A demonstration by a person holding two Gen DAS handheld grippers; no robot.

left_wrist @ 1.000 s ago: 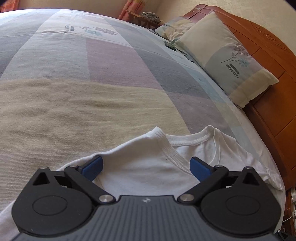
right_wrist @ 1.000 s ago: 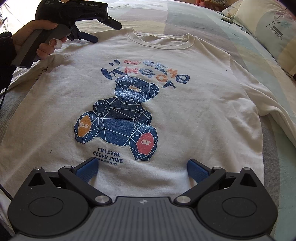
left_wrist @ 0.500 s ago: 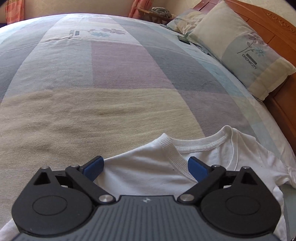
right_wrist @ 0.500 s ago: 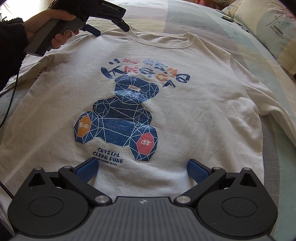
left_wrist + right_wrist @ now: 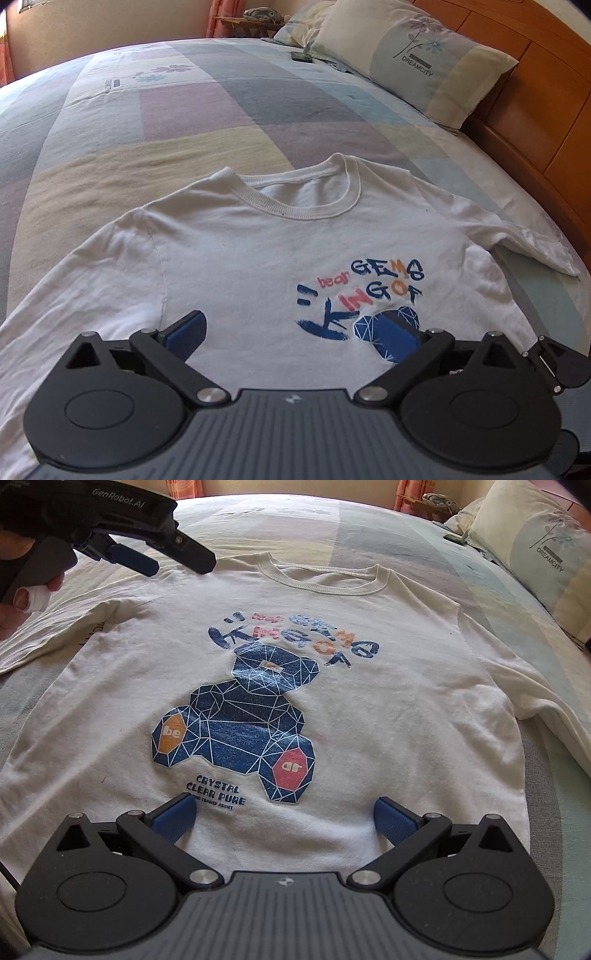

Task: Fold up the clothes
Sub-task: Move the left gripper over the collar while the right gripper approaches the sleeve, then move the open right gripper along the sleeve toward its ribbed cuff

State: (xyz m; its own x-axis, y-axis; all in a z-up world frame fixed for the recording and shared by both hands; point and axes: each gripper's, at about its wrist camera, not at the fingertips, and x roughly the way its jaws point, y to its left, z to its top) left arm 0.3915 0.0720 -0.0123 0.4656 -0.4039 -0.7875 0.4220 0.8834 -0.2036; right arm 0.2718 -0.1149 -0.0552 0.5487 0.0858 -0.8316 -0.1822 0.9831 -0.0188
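Note:
A white T-shirt (image 5: 369,709) with a blue bear print lies flat, front up, on the bed, collar (image 5: 325,579) away from me; it also shows in the left wrist view (image 5: 240,258). My left gripper (image 5: 293,332) is open and empty, held above the shirt's left shoulder and chest. In the right wrist view the left gripper (image 5: 162,559) hangs over the left sleeve, a hand holding it. My right gripper (image 5: 284,818) is open and empty, just above the shirt's lower part below the print.
The bed has a patchwork pastel cover (image 5: 184,110). Pillows (image 5: 417,62) lie against a wooden headboard (image 5: 535,107) at the right. A small dark object (image 5: 302,56) lies near the pillows. A side table (image 5: 251,26) stands beyond the bed.
My left gripper has pulled back and risen from the collar area, so more of the shirt and its lettering show. The right gripper has not moved.

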